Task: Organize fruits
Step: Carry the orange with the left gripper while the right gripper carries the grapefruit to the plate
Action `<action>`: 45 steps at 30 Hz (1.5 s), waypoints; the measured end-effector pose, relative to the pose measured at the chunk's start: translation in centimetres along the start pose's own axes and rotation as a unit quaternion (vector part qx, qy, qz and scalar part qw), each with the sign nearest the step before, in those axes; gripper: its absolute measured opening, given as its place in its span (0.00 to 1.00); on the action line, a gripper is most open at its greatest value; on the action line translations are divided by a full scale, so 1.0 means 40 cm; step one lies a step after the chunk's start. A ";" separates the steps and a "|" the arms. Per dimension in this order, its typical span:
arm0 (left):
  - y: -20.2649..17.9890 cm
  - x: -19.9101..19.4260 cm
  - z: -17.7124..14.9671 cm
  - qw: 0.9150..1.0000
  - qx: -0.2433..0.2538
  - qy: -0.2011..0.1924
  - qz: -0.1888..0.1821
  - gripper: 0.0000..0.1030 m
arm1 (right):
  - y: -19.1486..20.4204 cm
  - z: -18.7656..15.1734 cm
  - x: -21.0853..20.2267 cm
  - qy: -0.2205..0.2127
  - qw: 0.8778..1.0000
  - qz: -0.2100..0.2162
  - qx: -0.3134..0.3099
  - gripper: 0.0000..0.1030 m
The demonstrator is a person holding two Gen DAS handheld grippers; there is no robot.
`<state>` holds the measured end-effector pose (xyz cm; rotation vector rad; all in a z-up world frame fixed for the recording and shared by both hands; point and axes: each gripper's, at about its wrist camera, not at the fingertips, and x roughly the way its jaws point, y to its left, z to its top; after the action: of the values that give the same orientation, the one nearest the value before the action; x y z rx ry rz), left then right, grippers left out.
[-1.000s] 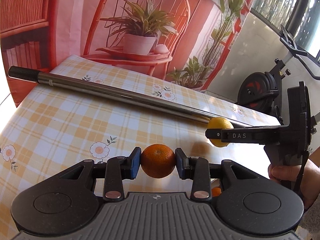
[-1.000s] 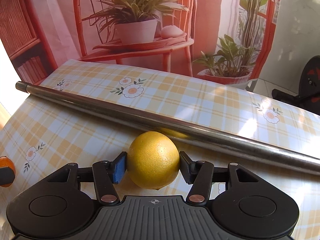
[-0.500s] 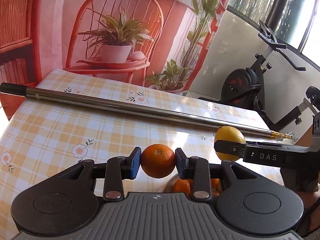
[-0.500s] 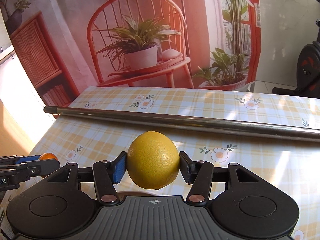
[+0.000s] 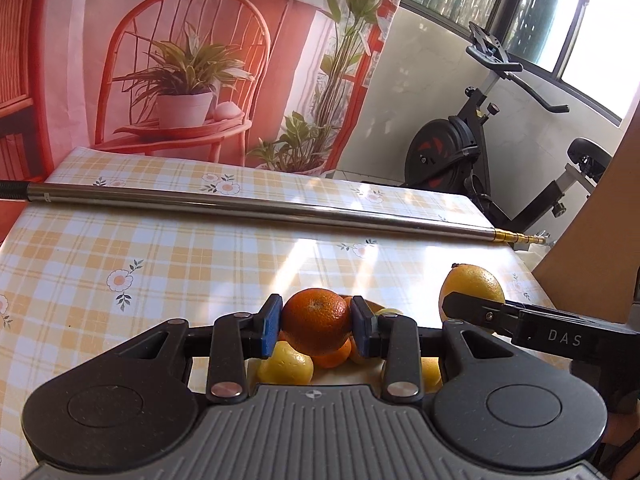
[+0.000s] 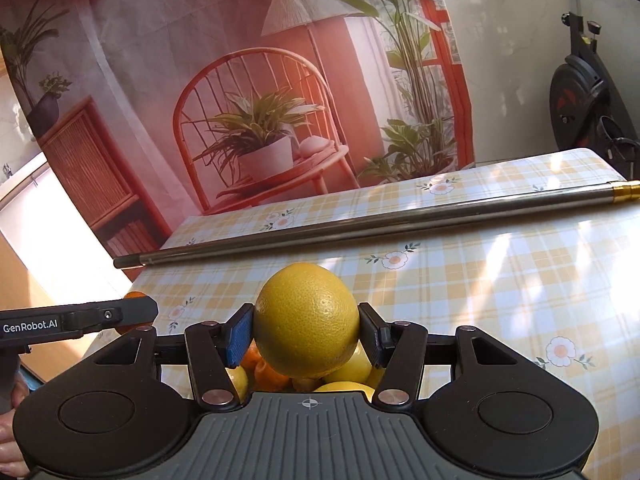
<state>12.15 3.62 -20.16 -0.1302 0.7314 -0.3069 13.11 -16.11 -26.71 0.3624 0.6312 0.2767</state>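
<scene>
Over a table [image 5: 180,264] in yellow checked cloth with daisy prints: two hand-held tongs, each clenched on one fruit.

At 6 o'clock of the left wrist view: left gripper [image 5: 316,326], blue pads pressed on both flanks of an orange [image 5: 317,320], held clear of the cloth. Directly beneath the orange: a heap of fruit [image 5: 286,366], yellow and orange pieces touching one another, mostly hidden by the gripper body; container under them not discernible. At 3 o'clock of that orange: right gripper [image 5: 470,300], seen side-on, closed around a lemon [image 5: 472,286], near the table's right edge.

At 6 o'clock of the right wrist view: same lemon [image 6: 306,320] between blue pads, gripped at its widest part, above more of the heap [image 6: 352,368]. At 9 o'clock: left gripper's finger [image 6: 100,316], a sliver of orange just visible behind its tip.

Across the table toward 12 o'clock, well apart from the fruit: a long metal rod [image 5: 260,210] with a brass tip, lying flat. Beyond the far edge: a printed backdrop [image 5: 192,60] of a red chair and potted plants. At 2 o'clock: an exercise bike [image 5: 480,136] by the window.
</scene>
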 end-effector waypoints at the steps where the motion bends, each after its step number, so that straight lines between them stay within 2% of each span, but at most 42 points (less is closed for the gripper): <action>1: -0.002 0.005 -0.010 1.000 0.002 0.006 -0.006 0.37 | -0.005 -0.010 -0.012 -0.003 1.000 0.002 0.006 0.49; 5: -0.005 0.031 -0.056 0.998 -0.006 0.048 -0.037 0.37 | -0.029 -0.043 -0.043 -0.010 0.999 0.003 0.033 0.49; 9: -0.032 0.056 -0.096 0.996 0.026 0.081 -0.037 0.37 | -0.038 -0.076 -0.060 -0.004 0.999 -0.008 0.032 0.49; 18: -0.029 0.117 -0.141 0.989 0.036 0.135 -0.058 0.37 | -0.042 -0.101 -0.058 -0.001 0.999 -0.002 0.033 0.49; 22: -0.032 0.142 -0.157 0.985 0.049 0.155 -0.048 0.37 | -0.045 -0.102 -0.054 -0.004 0.999 0.004 0.035 0.49; 32: -0.046 0.159 -0.178 0.983 0.089 0.161 -0.012 0.38 | -0.053 -0.107 -0.041 0.001 0.999 0.009 0.042 0.50; 40: -0.041 0.152 -0.176 0.983 0.093 0.156 -0.010 0.38 | -0.054 -0.106 -0.038 0.001 0.999 0.008 0.042 0.50; 45: -0.026 0.132 -0.161 0.986 0.079 0.144 -0.024 0.46 | -0.054 -0.104 -0.036 0.003 0.999 0.008 0.039 0.50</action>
<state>11.26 0.89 -28.05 0.0482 0.9878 -0.4349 9.75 -17.57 -29.94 0.4420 0.6462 0.2689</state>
